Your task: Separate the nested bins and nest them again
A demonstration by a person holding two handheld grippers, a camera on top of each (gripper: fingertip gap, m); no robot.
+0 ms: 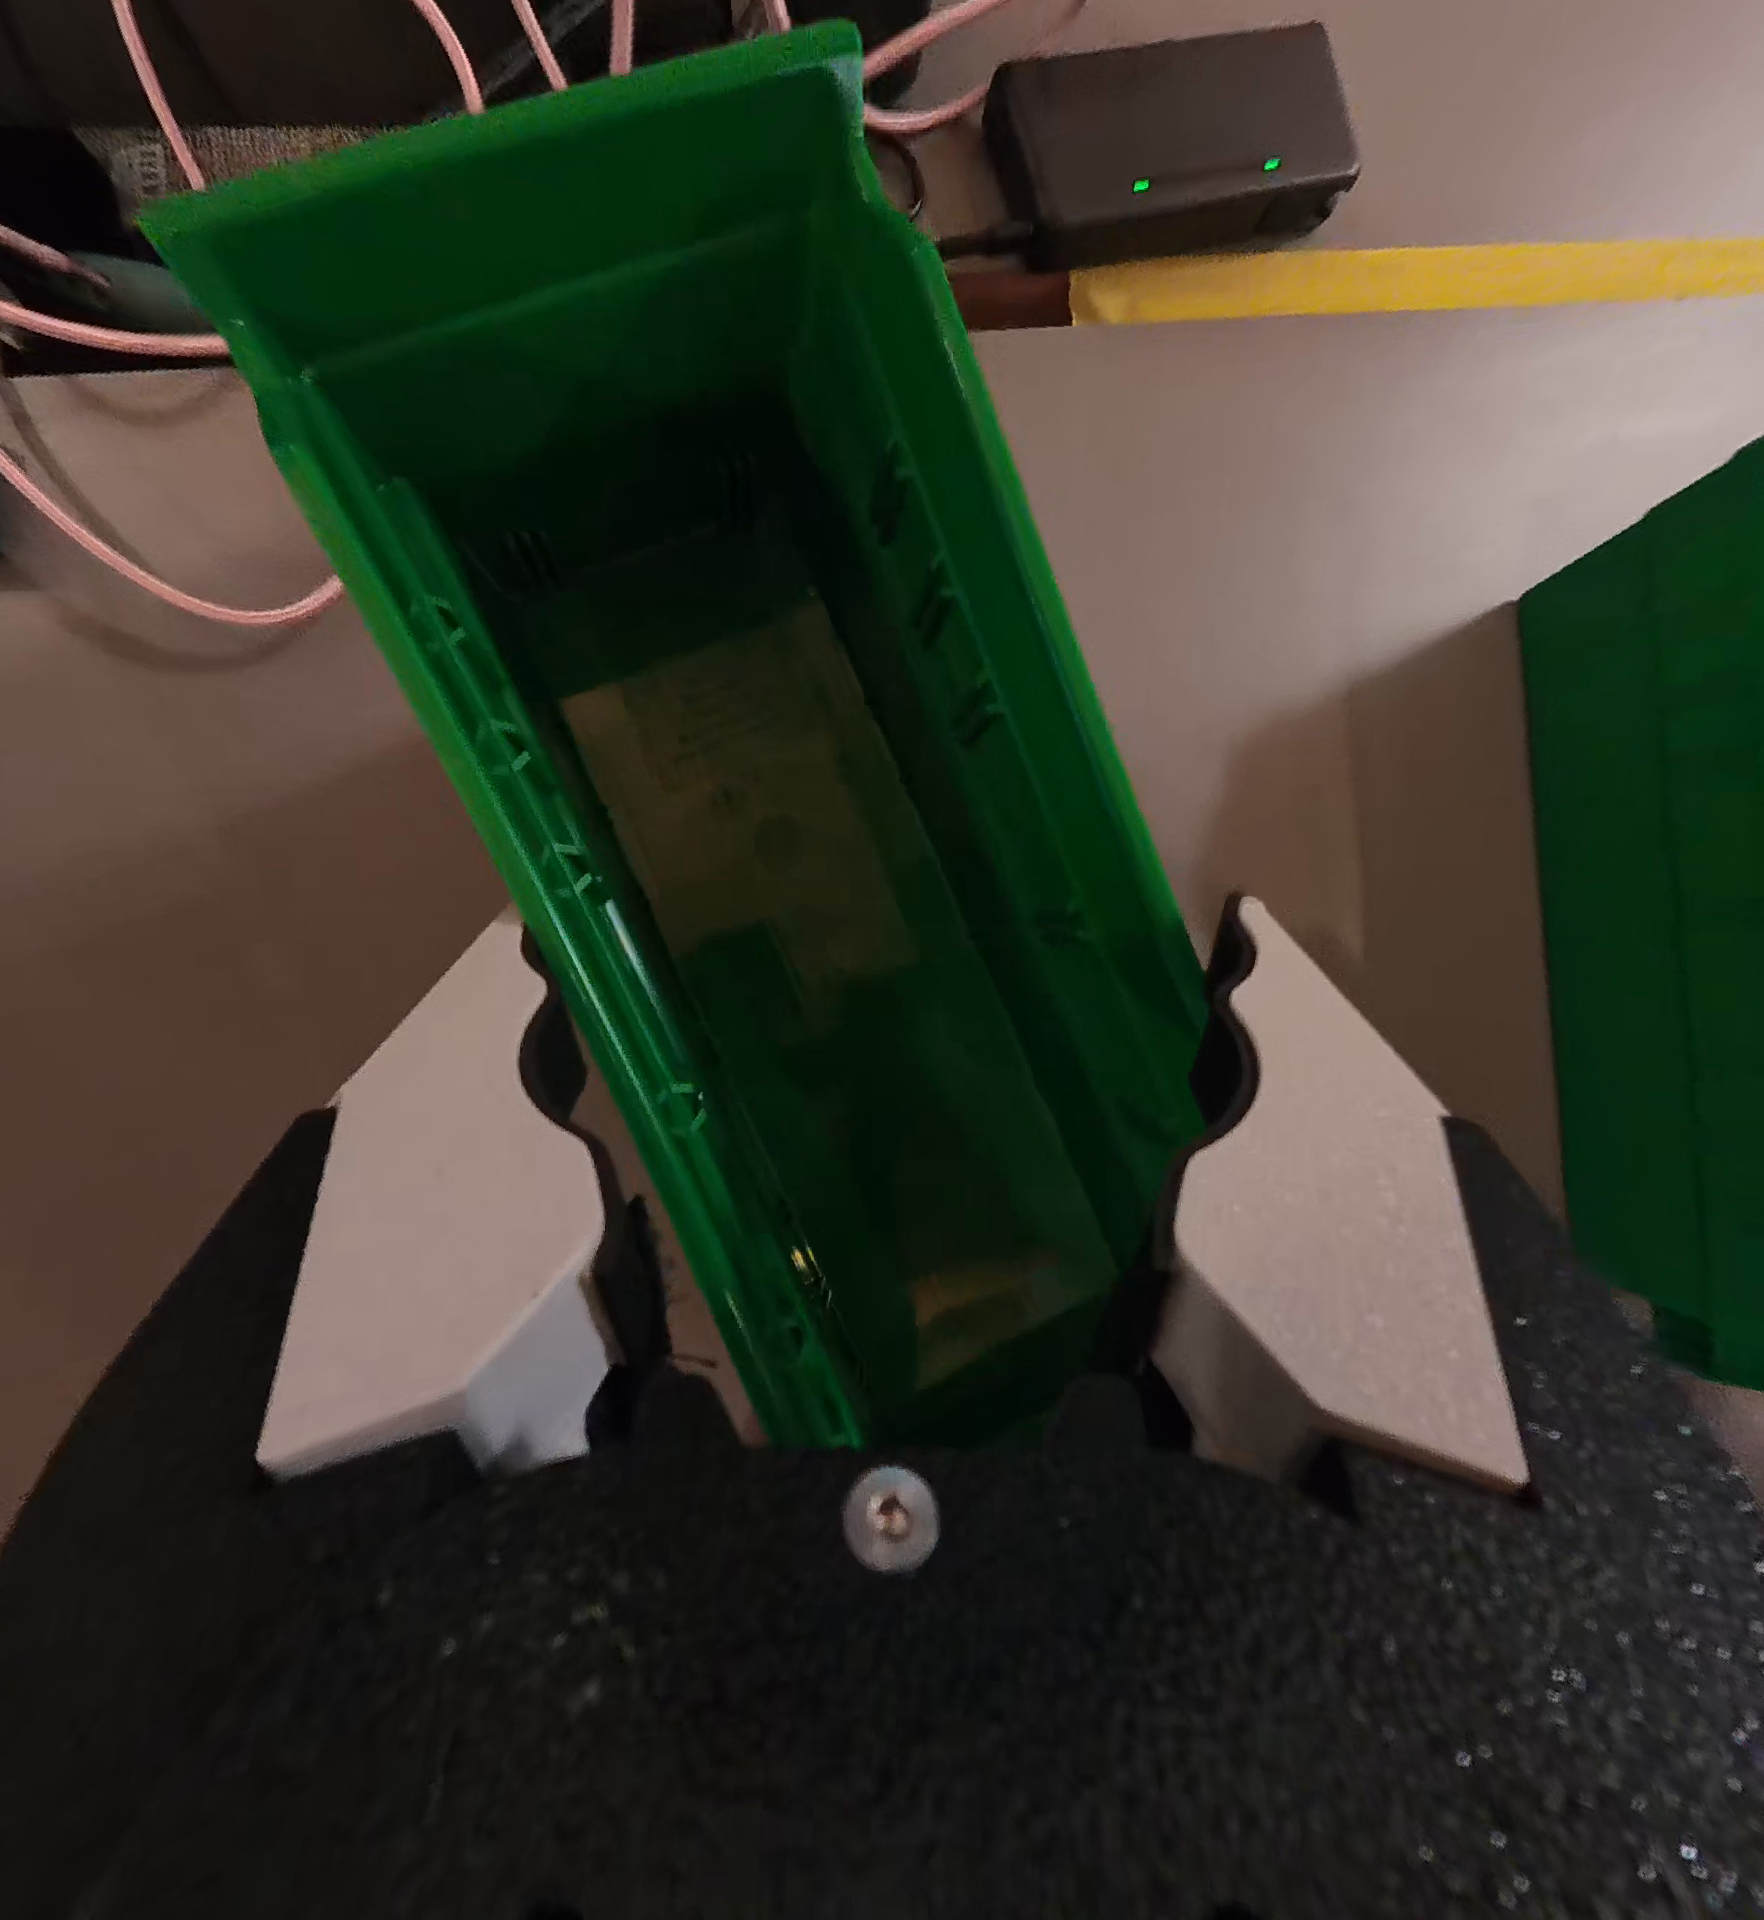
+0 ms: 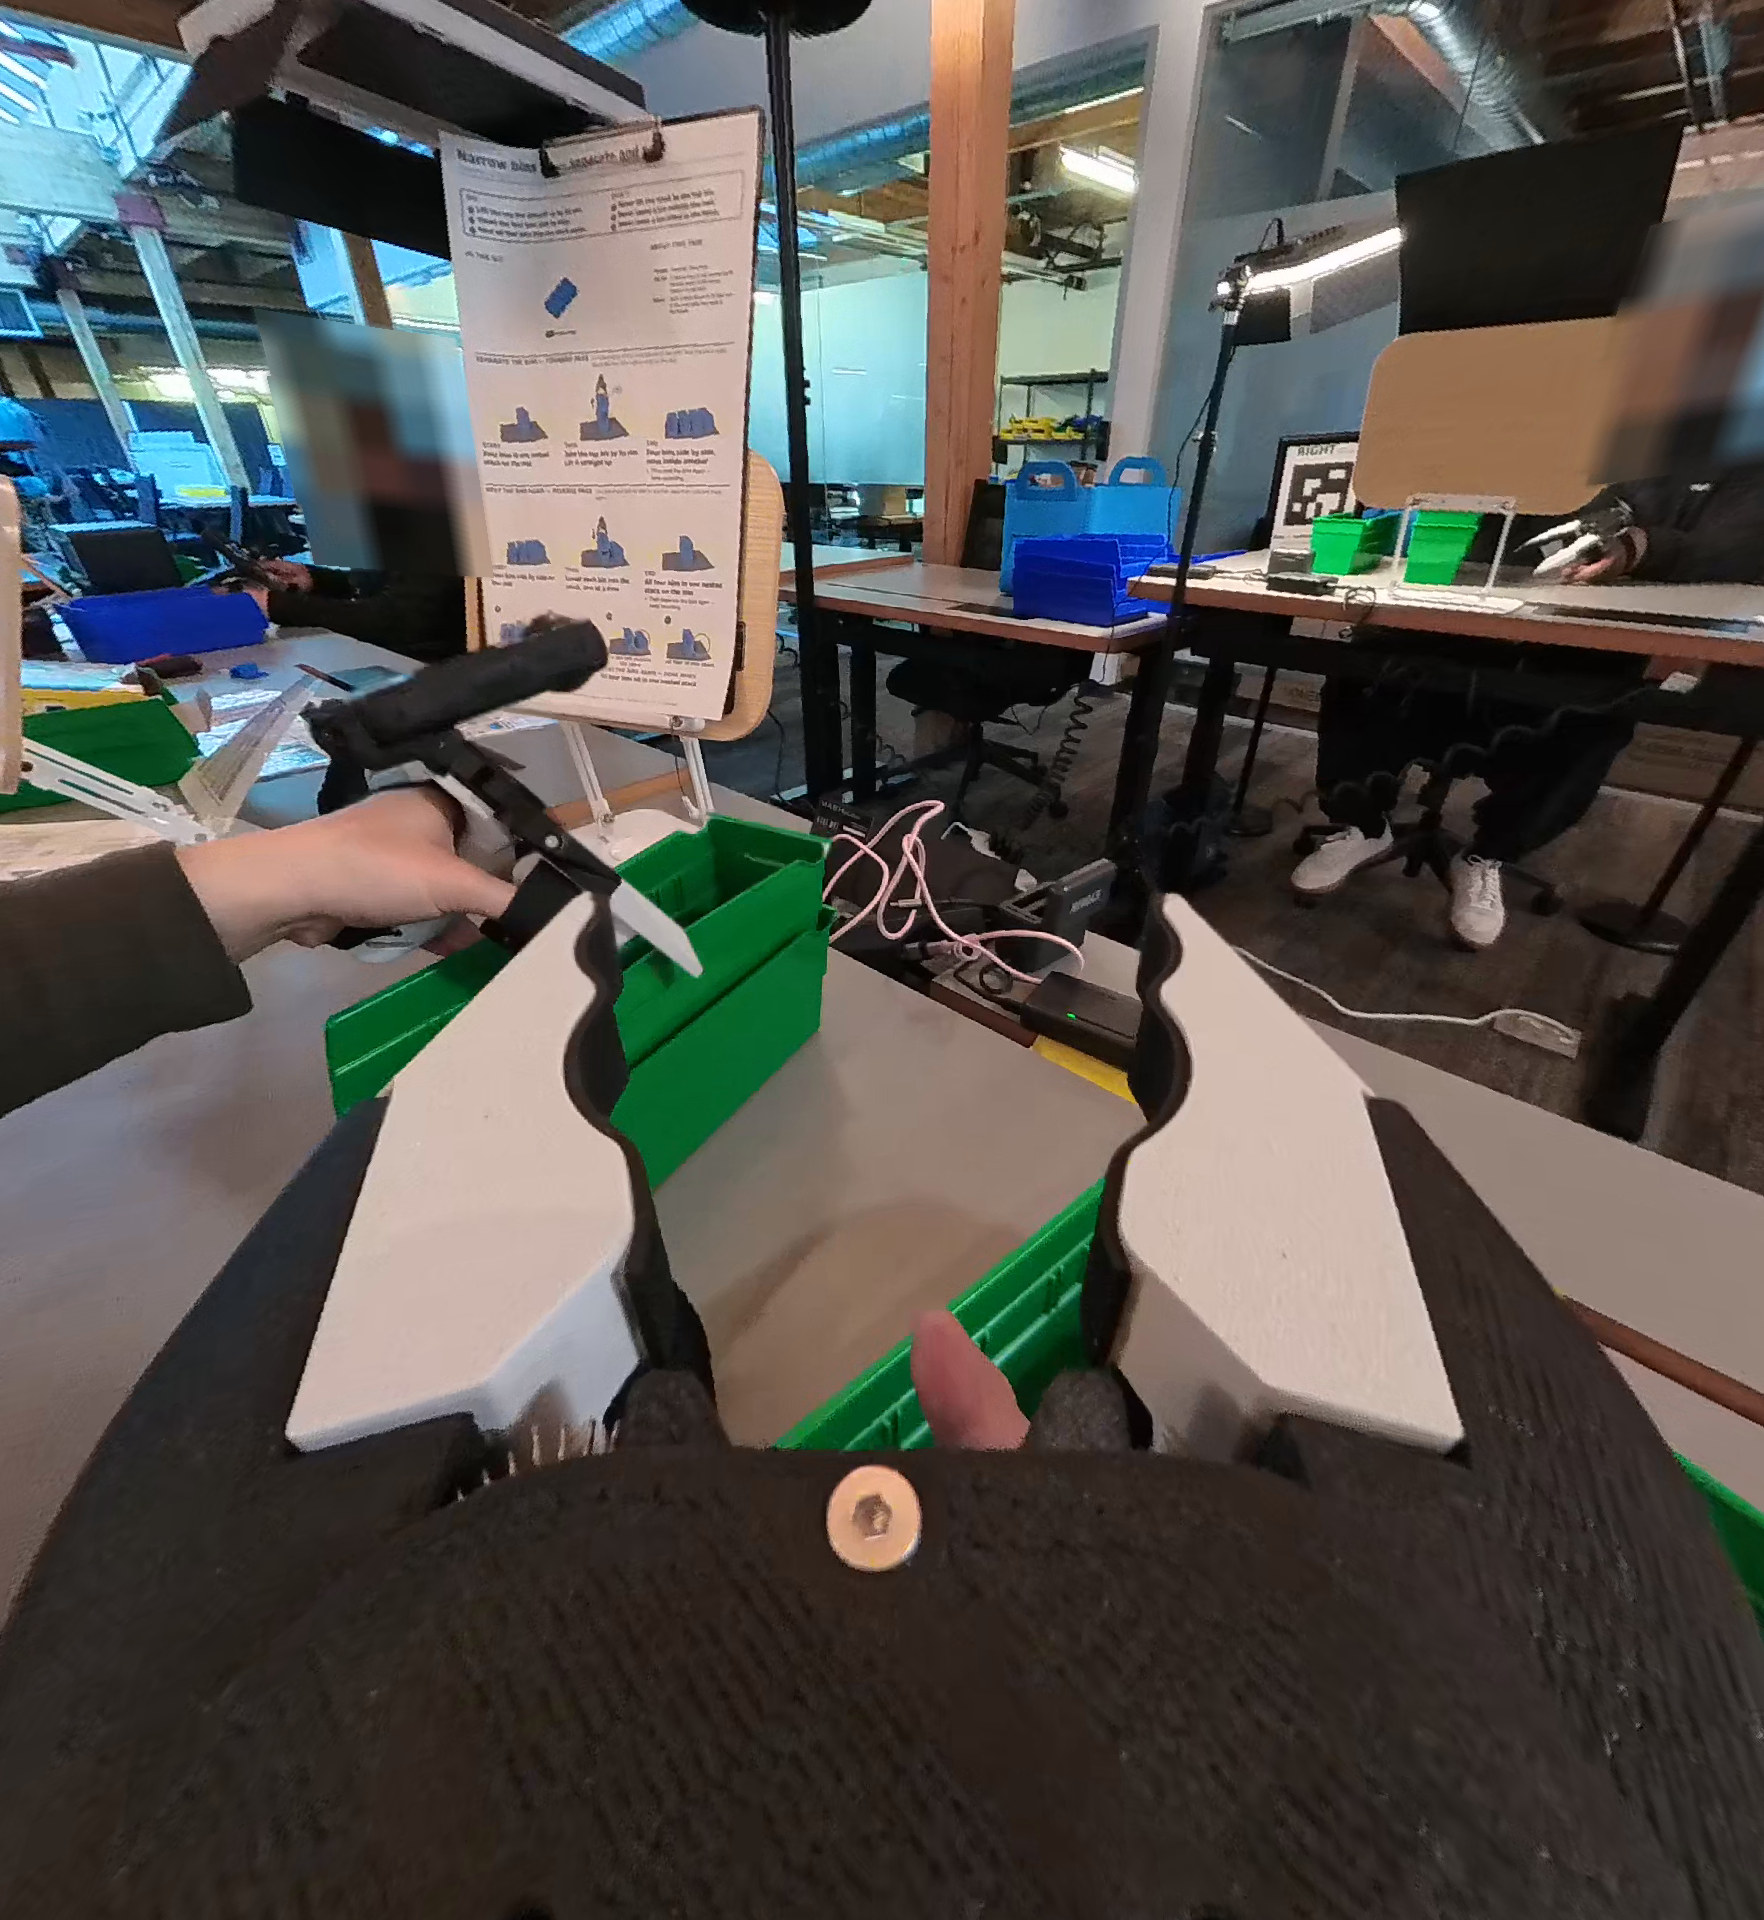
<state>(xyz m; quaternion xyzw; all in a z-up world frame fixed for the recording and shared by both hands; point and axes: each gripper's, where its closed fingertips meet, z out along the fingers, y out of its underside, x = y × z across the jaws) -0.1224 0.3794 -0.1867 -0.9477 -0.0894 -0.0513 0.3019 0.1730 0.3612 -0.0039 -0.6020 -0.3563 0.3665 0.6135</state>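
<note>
Second green bin (image 1: 1688, 935) — cut off at right edge.

Open-plan lab, desks (image 2: 961, 613), instruction sheet (image 2: 603, 416)

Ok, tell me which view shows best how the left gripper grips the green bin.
The left wrist view: both fingers of the left gripper press against the side walls of the green bin, and its inside shows. The right wrist view shows that gripper from the side at the bin, partly hidden by the right gripper's finger.

Free room: bare desk (image 2: 888, 1132) between the two green bins.
Obstacles: nested bins (image 2: 732, 966) toward the far edge; lone bin (image 2: 971, 1351) near; pink cables (image 2: 919, 894) and black box (image 2: 1080, 1013) at the far edge.
</note>
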